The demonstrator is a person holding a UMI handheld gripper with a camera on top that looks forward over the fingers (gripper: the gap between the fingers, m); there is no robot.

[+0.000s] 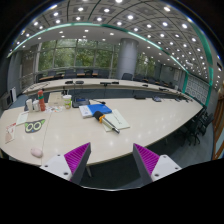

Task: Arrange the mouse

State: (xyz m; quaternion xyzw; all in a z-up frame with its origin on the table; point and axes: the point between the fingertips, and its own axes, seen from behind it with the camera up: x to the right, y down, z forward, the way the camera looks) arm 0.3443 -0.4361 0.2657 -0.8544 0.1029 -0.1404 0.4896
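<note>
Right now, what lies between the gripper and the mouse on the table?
Nothing but bare table, as the gripper view shows. The pale mouse lies just left of the open, empty gripper.

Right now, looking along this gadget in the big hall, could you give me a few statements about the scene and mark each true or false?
1. The hand-held gripper holds nothing between its fingers. True.
2. The fingers are pressed together. False: they stand apart, with a gap between them.
3. The pale mouse lies on the table, ahead of the fingers and off to one side. True.
4. The mouse sits between the fingers. False: it lies apart from them.
5. The finger pads are green. False: they are magenta.
</note>
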